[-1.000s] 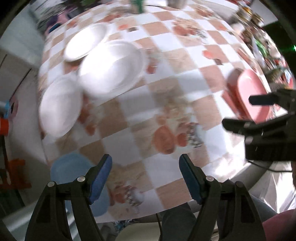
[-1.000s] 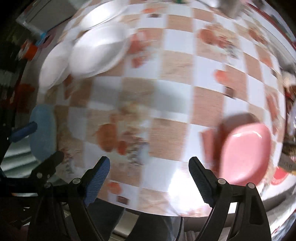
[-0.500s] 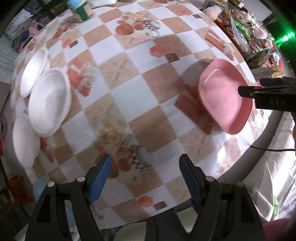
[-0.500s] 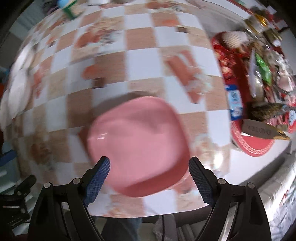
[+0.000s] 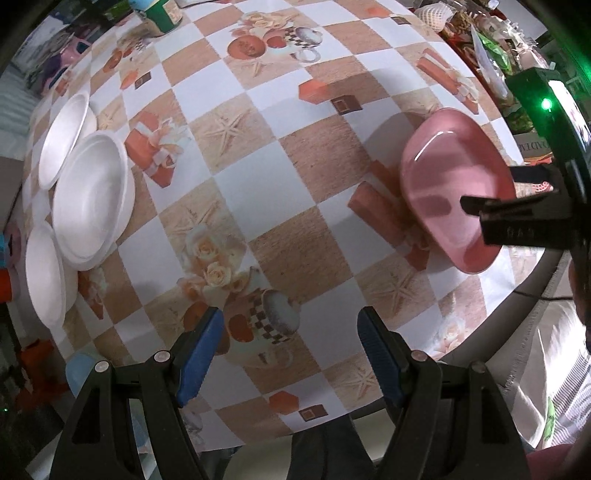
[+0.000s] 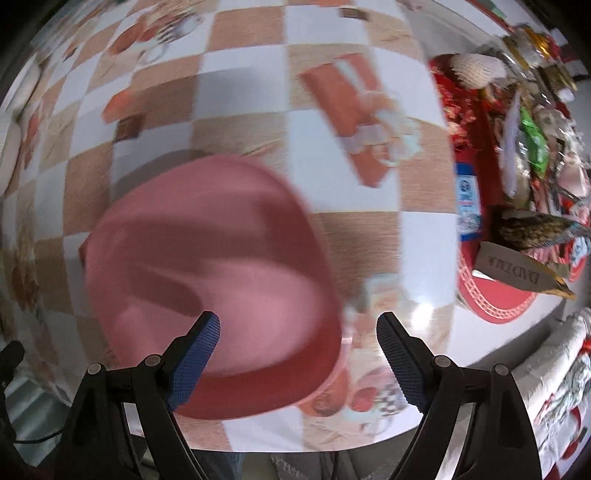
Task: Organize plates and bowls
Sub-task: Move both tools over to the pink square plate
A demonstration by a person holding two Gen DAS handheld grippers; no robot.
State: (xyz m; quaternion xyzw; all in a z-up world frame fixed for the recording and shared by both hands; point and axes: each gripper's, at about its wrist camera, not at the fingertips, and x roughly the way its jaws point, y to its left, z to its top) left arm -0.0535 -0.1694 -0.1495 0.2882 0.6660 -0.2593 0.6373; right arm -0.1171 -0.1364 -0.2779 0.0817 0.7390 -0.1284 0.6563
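- Checkered tablecloth [image 5: 258, 177], printed with gift boxes, starfish, roses and teapots, is covering a table crowded along its far right edge with packets and a red mat [image 6: 491, 295].
- Pink plate [image 5: 450, 192], squarish with rounded corners, is lying flat on the cloth near the right side of the table, close to its near edge.
- Right gripper [image 6: 298, 332] is pointing down over that plate with its blue-padded jaws standing wide and nothing pressed between them; its left finger is showing over the plate's surface, its right finger over bare cloth beyond the plate's rim. Motion blur is smearing this view.
- Left gripper [image 5: 291, 332] is hanging over the middle of the table, jaws equally wide and empty, framing only a printed teapot.
- Three white bowls [image 5: 92, 195] are sitting in an overlapping row by the left edge, well apart from the pink plate.
- Green can [image 5: 162, 16] is standing at the far end.
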